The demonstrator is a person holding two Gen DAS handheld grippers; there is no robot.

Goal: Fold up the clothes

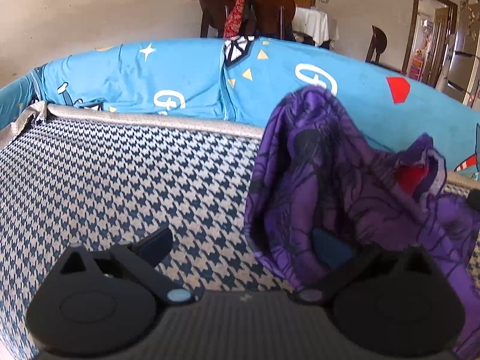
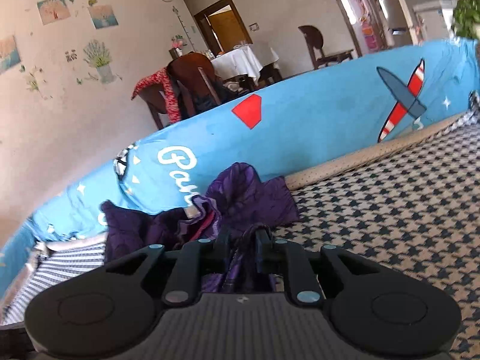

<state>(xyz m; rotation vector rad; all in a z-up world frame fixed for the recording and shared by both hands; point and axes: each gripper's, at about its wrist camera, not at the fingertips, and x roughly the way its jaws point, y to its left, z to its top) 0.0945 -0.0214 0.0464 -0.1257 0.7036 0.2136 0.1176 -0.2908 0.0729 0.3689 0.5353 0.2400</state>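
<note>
A purple patterned garment (image 1: 345, 180) is lifted in a bunch above the houndstooth mattress (image 1: 105, 180), its red inner lining showing at the right. My left gripper (image 1: 243, 247) stands open and wide. Its left finger (image 1: 156, 244) is over bare mattress, while the fabric drapes over the right finger, of which only a blue pad (image 1: 330, 250) shows. In the right wrist view the purple garment (image 2: 246, 192) lies crumpled ahead, and my right gripper (image 2: 243, 240) is shut on a fold of it, the cloth pinched between the two narrow fingers.
A blue cartoon-print padded rail (image 1: 180, 75) (image 2: 300, 126) runs along the far edge of the mattress (image 2: 390, 210). Striped cloth (image 2: 60, 267) lies at the left. Beyond the rail stand wooden chairs (image 1: 270, 9) with red cloth and a table with a white cloth (image 2: 240, 60).
</note>
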